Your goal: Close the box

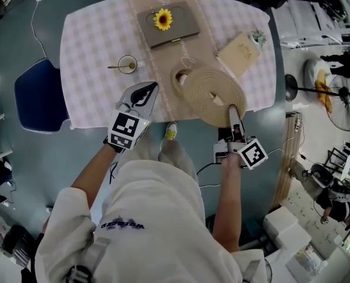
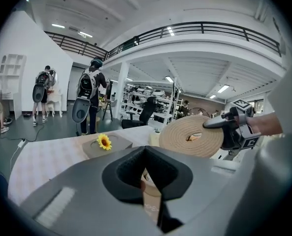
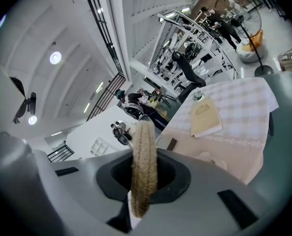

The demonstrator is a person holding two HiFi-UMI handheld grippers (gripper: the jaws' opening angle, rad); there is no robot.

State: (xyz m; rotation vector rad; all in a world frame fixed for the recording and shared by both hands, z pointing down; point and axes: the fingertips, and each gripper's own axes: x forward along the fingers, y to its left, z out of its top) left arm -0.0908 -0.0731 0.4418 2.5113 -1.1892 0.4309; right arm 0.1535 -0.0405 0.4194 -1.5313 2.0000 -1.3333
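Note:
A round woven lid [image 1: 213,96] is tilted over the near right part of the table [image 1: 92,40], its far edge by the round woven box base [image 1: 180,75]. My right gripper [image 1: 235,114] is shut on the lid's near rim; in the right gripper view the lid's edge [image 3: 144,166] stands upright between the jaws. The left gripper view shows the lid [image 2: 192,136] held up at the right. My left gripper [image 1: 148,90] hovers over the table's near edge, left of the box, jaws together and holding nothing.
A grey tray with a sunflower [image 1: 163,19] lies at the far middle. A tan booklet [image 1: 239,52] and a small plant [image 1: 258,37] are at the far right, and a small dish with a spoon [image 1: 127,63] at the left. A blue chair [image 1: 42,96] stands left of the table.

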